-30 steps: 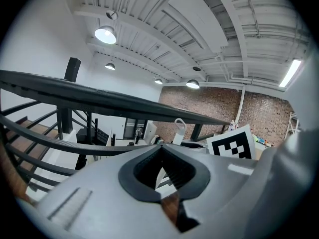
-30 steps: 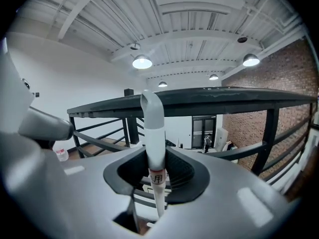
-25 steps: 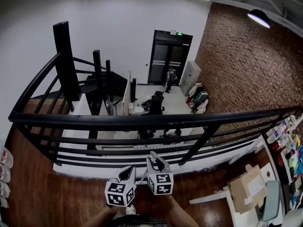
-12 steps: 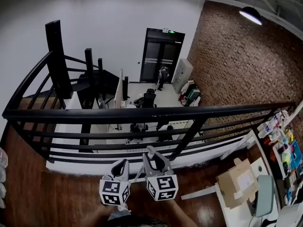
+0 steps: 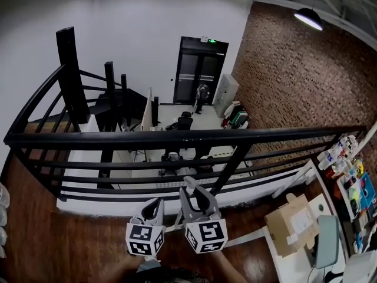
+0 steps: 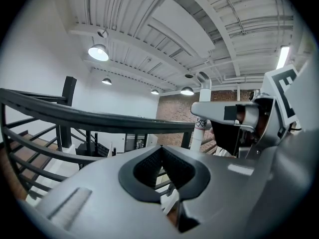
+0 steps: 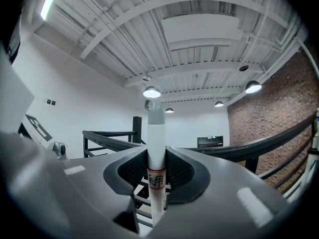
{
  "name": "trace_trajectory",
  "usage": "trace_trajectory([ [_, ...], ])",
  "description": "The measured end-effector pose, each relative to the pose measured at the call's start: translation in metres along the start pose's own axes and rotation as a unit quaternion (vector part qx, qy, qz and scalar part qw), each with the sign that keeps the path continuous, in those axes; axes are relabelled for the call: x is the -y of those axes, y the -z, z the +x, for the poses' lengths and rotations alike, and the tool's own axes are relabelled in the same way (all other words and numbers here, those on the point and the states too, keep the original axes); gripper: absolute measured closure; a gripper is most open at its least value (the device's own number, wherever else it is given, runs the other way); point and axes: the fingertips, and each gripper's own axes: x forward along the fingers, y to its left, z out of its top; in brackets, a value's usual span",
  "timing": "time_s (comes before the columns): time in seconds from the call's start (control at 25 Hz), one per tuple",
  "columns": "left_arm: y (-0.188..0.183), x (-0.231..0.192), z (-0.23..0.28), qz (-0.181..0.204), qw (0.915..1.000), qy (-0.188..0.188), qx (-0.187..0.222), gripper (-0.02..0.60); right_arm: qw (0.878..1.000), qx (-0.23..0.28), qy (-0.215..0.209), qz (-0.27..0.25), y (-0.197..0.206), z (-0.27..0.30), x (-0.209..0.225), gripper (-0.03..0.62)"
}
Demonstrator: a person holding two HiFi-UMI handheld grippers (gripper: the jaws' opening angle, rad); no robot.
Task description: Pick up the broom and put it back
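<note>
**Broom handle gripped upright in the right claw, beside the railing**

The broom handle (image 7: 155, 133) is a white pole that stands upright between the two pads of the right claw (image 7: 156, 156). The pads press on it from both sides, so this claw is closed on the handle. A grey cap (image 7: 155, 114) sits on the top of the pole, above the claw, and a small label (image 7: 156, 181) with red print is around the pole, low between the pads. Only the pole shows; the brush end of the broom cannot be seen in any view.

In the left gripper view the same white pole (image 6: 198, 133) stands just to the right, and the right claw holds it there. The left claw (image 6: 160, 151) has its pads together at the tips and nothing is between them. In the head view the two claws are close beside each other, the left one (image 5: 154, 208) a little lower than the right one (image 5: 191, 188).

Both claws point toward a black railing (image 5: 177, 138), which stands just in front of them at the edge of a wooden floor (image 5: 76, 240). Beyond the railing a lower room shows, with a dark door (image 5: 197, 69) and a brick wall (image 5: 294, 87) at the right. At the right of the claws a cardboard box (image 5: 288, 223) lies on a white tabletop (image 5: 294, 267).
</note>
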Motion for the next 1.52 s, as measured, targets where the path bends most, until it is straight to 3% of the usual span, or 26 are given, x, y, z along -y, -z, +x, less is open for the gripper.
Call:
trace_trajectory([
  [0.6, 0.003, 0.007, 0.004, 0.007, 1.0000, 0.005, -0.005, 0.575, 1.000, -0.004, 0.003, 0.012, 0.009, -0.002, 0.007, 0.497],
  [1.52, 0.002, -0.066, 0.027, -0.006, 0.9997, 0.004, -0.025, 0.575, 0.996, -0.087, 0.010, 0.022, 0.093, 0.082, -0.012, 0.497],
])
